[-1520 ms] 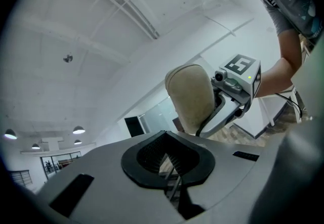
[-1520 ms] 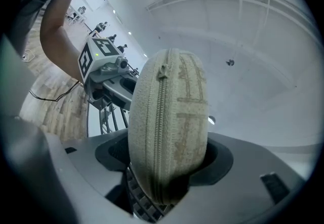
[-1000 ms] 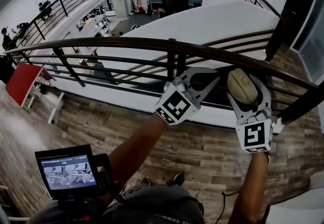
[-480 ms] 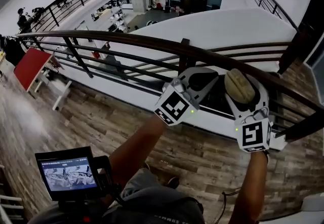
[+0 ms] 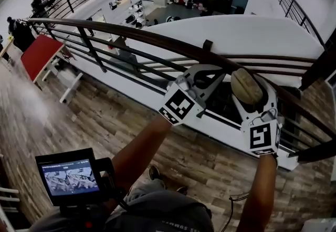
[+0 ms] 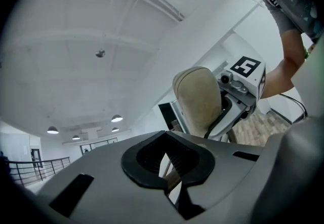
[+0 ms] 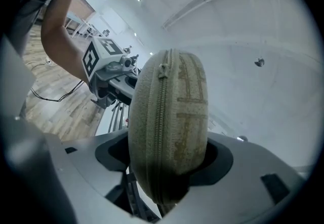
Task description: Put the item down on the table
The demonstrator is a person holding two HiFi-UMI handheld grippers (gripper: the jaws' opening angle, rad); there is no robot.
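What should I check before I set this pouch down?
1. Pouch secure in right gripper: ok, fingers closed on it.
2. Left gripper empty: ok, fingers together on nothing.
3. Table under the pouch: not ok, only the railing and wood floor lie below.
4. Red table within reach: cannot tell, it stands off to the left.
5. Zip shut: ok on the side in view.

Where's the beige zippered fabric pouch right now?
Head view, right side: the beige zippered fabric pouch is clamped in the right gripper, raised in front of the dark metal railing, just right of the left gripper.
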